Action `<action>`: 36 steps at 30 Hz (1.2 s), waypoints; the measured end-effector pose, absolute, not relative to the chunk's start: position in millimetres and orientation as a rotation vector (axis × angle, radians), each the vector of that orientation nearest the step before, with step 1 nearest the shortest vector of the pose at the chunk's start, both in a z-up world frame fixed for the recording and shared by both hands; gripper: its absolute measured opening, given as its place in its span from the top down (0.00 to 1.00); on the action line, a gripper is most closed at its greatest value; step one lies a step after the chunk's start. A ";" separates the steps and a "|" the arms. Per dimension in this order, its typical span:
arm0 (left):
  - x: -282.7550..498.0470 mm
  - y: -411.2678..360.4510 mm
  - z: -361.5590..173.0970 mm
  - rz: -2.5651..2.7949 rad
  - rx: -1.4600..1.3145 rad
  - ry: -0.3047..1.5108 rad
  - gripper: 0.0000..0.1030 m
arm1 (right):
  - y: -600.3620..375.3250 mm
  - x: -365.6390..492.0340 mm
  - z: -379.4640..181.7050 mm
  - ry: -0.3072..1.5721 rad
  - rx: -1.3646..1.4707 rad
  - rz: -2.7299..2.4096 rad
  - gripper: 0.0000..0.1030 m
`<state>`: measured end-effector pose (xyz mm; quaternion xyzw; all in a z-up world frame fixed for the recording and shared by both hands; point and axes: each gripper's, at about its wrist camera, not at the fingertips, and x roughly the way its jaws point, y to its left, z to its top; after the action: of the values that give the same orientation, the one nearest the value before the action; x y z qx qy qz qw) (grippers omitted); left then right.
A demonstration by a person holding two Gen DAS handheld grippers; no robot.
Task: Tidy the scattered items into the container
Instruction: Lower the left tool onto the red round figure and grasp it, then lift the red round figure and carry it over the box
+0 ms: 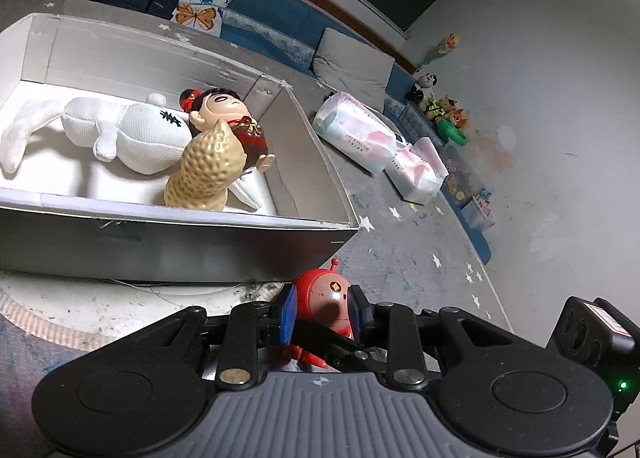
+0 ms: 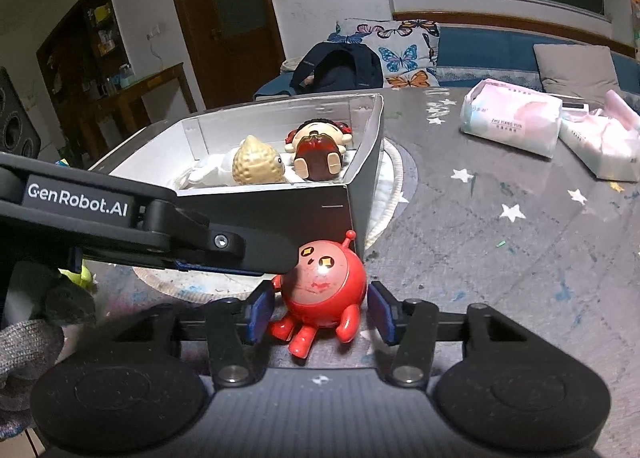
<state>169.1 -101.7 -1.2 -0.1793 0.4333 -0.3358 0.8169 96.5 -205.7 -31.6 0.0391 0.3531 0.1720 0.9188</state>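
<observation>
Standing upright, antenna up, red toy (image 2: 324, 290) faces right gripper (image 2: 318, 312).

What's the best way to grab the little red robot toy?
Pinch the red robot toy across its round body, one pad on each flank, coming in level from the front. The antenna and stubby legs are too thin to hold. The right gripper already straddles it that way.

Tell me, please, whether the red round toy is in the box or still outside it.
Outside. The red round toy stands on the table in front of the grey box, between the right gripper fingers.
</observation>
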 end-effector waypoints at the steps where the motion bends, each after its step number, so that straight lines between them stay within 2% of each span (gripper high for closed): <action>1: 169.5 -101.6 -1.8 -0.716 -0.386 0.926 0.71 | -205.7 96.7 -31.8 0.726 0.080 0.354 0.49; 14: 171.9 -105.5 -8.1 -0.706 -0.391 0.945 0.70 | -206.9 97.6 -37.2 0.725 0.112 0.339 0.53; 36: 153.6 -93.5 -8.0 -0.736 -0.415 0.922 0.72 | -205.0 78.5 -36.1 0.706 0.141 0.336 0.54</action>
<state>153.6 -93.5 -8.0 -0.1943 0.4317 -0.3443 0.8107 78.5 -205.0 -36.1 0.0686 0.3440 0.1635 0.9221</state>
